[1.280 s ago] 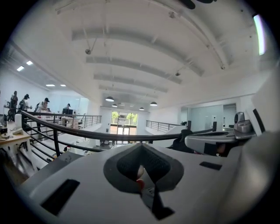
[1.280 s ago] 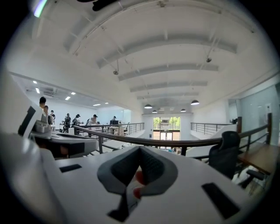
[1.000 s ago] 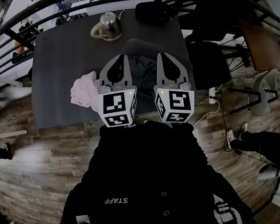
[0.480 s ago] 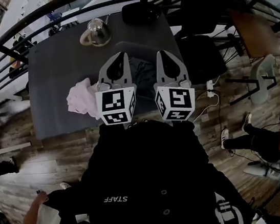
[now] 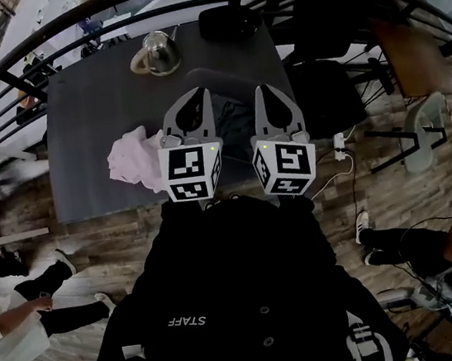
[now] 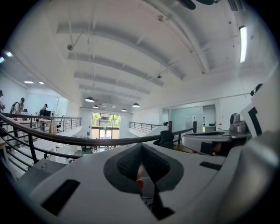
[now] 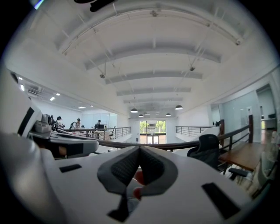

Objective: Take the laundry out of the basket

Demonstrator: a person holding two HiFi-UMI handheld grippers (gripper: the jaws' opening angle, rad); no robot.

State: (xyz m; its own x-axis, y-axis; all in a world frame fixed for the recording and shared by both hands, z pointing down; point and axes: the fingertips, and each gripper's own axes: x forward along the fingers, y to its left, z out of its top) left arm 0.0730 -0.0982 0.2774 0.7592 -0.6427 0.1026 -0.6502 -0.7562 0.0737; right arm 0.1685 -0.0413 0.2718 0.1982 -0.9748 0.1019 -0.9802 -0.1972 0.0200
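Observation:
A pale pink piece of laundry (image 5: 133, 157) lies crumpled on the dark table (image 5: 91, 111), just left of my left gripper (image 5: 195, 95). A dark rounded basket (image 5: 232, 114) with dark cloth in it sits between and behind the two grippers; I cannot make out its rim. My right gripper (image 5: 267, 90) is held beside the left one, over the basket's right side. Both are shut, with nothing between their fingers. In the left gripper view the left gripper (image 6: 141, 147) points level over the railing, and the right gripper (image 7: 140, 148) does the same in the right gripper view.
A metal kettle (image 5: 156, 52) stands at the table's far edge. A black office chair (image 5: 229, 21) and a curved black railing (image 5: 62, 23) lie beyond it. A person (image 5: 11, 314) walks at the lower left, another person's legs (image 5: 422, 240) show at the right. A cable (image 5: 335, 181) runs on the floor.
The kettle and table have slid slightly left in the head view, so both grippers stand a little further right over the table. A person has walked in at the lower left.

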